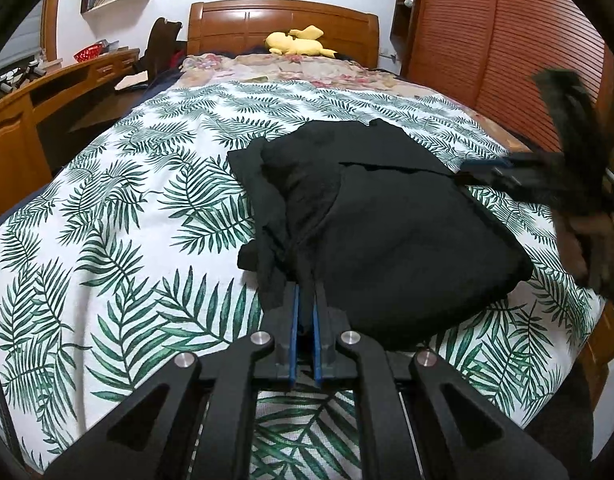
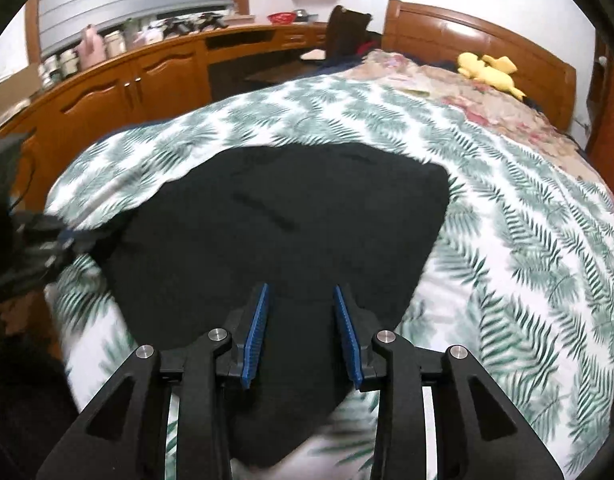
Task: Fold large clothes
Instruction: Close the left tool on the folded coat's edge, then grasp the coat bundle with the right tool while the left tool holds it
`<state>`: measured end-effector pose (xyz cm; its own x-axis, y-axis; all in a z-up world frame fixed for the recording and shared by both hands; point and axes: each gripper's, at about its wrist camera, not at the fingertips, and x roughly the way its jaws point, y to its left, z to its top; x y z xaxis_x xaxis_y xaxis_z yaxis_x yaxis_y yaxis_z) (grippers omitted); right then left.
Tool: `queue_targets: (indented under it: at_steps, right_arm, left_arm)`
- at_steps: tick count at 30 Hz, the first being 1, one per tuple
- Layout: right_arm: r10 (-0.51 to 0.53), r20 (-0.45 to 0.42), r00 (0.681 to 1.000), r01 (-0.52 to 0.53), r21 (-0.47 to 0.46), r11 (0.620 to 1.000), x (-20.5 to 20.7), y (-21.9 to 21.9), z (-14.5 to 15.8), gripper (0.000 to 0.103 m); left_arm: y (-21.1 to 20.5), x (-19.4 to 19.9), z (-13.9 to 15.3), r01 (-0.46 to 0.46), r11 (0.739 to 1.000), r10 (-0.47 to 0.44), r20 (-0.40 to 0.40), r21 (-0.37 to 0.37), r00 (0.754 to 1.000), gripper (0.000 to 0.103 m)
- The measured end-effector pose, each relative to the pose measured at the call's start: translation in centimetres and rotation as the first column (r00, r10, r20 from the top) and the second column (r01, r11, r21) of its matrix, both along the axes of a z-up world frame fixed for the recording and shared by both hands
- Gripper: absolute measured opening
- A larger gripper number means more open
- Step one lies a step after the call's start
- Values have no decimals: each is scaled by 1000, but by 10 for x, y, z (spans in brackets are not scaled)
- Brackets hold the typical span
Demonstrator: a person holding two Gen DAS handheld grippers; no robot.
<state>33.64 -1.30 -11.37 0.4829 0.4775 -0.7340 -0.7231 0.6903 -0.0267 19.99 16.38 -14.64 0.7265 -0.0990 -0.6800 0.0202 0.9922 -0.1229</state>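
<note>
A large black garment (image 1: 387,216) lies partly folded on the leaf-print bedspread (image 1: 127,208). My left gripper (image 1: 305,292) is shut on a bunched edge of the garment at its near left side. In the right wrist view the garment (image 2: 275,216) spreads flat under my right gripper (image 2: 301,292), which is open just above the cloth with nothing between its blue pads (image 2: 255,336). The right gripper also shows blurred in the left wrist view (image 1: 503,168), at the garment's far right edge. The left gripper shows blurred in the right wrist view (image 2: 63,240).
A yellow plush toy (image 1: 297,42) lies by the wooden headboard (image 1: 283,24). A wooden desk and cabinets (image 2: 139,80) run along the left of the bed. A slatted wooden wardrobe (image 1: 507,48) stands to the right. A floral blanket (image 1: 307,68) covers the bed's far end.
</note>
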Motion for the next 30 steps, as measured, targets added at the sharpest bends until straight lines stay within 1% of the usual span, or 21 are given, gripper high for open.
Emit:
queue_targets:
  at_steps: [5,8,10,11,13,14,16,18,20,21,22,25,27,30]
  right_arm:
    - [-61,-9,998,61,-2,998,54,4,-5,34]
    - [-76,-28,997,76,-6,997,80,8,-13,40]
    - [-81,-42,996,80,-24,997,94,11,-22,46]
    - [-81,-54,995,79,-32,996,100,13,-27,47]
    - [-82,-78,994,77,-61,995,110,17,-42,57]
    - [-82,-84,993,77,-65,995,113,16,-46,59]
    - [-84,-88,993,79,-54,995,117,14,-47,64]
    - [-90,-88,992,86,-50,995,121,12,-44,67]
    - [-114,-72,991,109,-64,992,128,13,-44,78]
    - [-130,-72,989,125,-65,990,134,12,-46,86]
    - [-139,-92,986,134,-51,990,141,11,-47,88]
    - [-162,-169,972,164,-1,986,159,6,-52,90]
    - [-164,-207,965,172,21,985,168,6,-54,91]
    - [-164,-274,948,183,46,982,179,6,-61,94]
  left_arm:
    - [1,3,-3,11,1000,-11,-9,-3,1000,4]
    - [3,6,-5,20,1000,-20,-13,-5,1000,4]
    - [4,7,-6,24,1000,-24,-15,-10,1000,4]
    - [5,8,-7,25,1000,-25,-16,-13,1000,4]
    - [5,10,-8,24,1000,-24,-19,-14,1000,4]
    - [6,10,-8,24,1000,-25,-21,-15,999,4]
    - [5,11,-9,27,1000,-27,-22,-11,999,4]
    - [4,11,-9,28,1000,-29,-22,-6,999,4]
    - [4,11,-9,28,1000,-28,-23,-2,999,4]
    - [4,11,-9,28,1000,-28,-23,-2,999,4]
    - [4,11,-9,27,1000,-27,-22,-1,999,4]
    - [4,11,-9,27,1000,-27,-23,-1,999,4]
    - [4,11,-9,27,1000,-27,-23,0,999,4]
    - [4,11,-9,27,1000,-27,-24,3,999,4]
